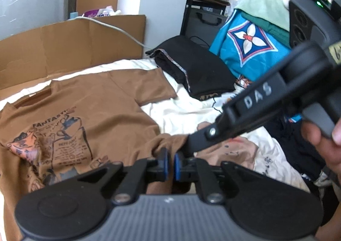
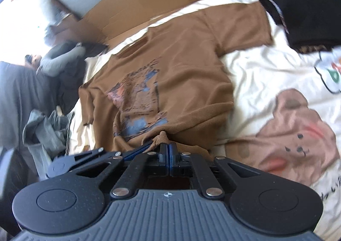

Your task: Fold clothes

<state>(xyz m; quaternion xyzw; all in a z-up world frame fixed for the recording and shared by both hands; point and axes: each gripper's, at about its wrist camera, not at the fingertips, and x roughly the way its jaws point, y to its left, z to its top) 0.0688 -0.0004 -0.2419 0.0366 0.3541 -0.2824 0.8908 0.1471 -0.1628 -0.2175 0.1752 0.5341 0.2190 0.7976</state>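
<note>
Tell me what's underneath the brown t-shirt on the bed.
The brown t-shirt lies on a cream bedsheet printed with a cartoon bear. Whatever sits directly beneath the shirt's body is covered, so more print or other items there cannot be seen.

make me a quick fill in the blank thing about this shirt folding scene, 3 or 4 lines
1. The t-shirt being folded is ____ in colour.
2. Both the left tongs and the right tongs are shut on the shirt's bottom ____.
3. The folded black garment lies beside the shirt's ____.
4. Behind the shirt's collar stands a sheet of ____.

Missing words: brown; hem; sleeve; cardboard
</note>
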